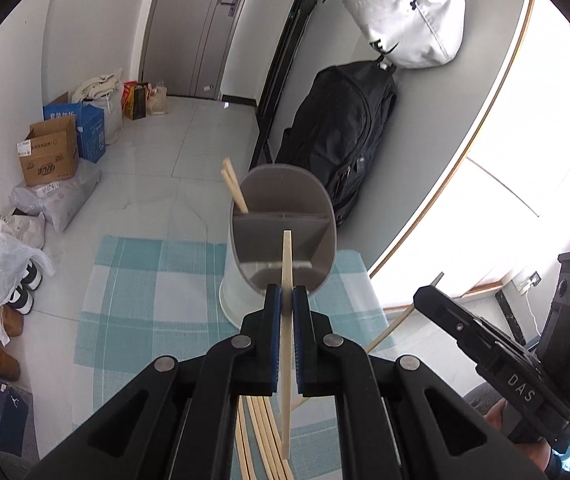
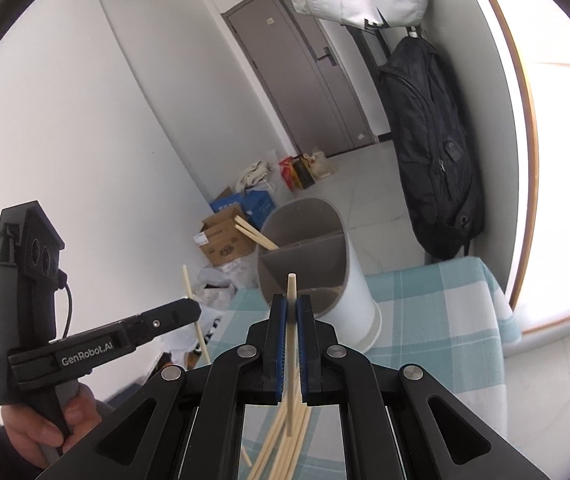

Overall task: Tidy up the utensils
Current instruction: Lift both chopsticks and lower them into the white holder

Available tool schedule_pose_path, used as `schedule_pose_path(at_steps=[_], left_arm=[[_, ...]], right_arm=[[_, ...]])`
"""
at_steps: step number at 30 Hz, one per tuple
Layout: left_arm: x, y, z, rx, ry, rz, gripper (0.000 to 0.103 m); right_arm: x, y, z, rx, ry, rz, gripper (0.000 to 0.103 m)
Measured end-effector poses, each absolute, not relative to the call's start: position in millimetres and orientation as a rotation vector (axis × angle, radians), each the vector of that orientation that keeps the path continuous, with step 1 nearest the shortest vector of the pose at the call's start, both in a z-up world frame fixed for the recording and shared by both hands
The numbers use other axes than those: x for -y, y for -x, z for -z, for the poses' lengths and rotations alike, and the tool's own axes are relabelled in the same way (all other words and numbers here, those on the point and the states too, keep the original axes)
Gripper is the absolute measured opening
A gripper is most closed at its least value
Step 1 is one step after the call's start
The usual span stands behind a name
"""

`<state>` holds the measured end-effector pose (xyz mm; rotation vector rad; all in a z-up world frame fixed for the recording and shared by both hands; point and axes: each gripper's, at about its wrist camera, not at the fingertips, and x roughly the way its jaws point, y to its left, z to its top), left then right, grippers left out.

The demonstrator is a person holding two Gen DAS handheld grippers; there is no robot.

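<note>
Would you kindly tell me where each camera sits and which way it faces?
Left wrist: rides the left gripper, shut on a chopstick, facing the utensil holder; the right gripper shows at right.
Right wrist: rides the right gripper, shut on a second chopstick, facing the same holder; the left gripper and hand show at left.
Shared: holder, checked cloth, black backpack.

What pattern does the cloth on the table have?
The cloth is teal and white check, clearest in the left wrist view.

We hold both grippers angled down: left gripper (image 1: 287, 294) and right gripper (image 2: 292, 304) each clamped on one chopstick (image 1: 286, 264), side by side.
</note>
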<state>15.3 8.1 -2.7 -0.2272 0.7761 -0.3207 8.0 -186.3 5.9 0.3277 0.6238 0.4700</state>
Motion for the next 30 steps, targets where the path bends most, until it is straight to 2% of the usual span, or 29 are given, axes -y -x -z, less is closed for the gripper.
schedule_pose_path(at_steps=[16, 30], left_arm=[[-15, -57, -67, -0.588, 0.253, 0.295, 0.002], [-25, -108, -89, -0.507, 0.29, 0.247, 0.002]], right_arm=[[175, -64, -78, -0.656, -0.329, -0.518, 0.005], [169, -137, -121, -0.603, -0.271, -0.49, 0.005]])
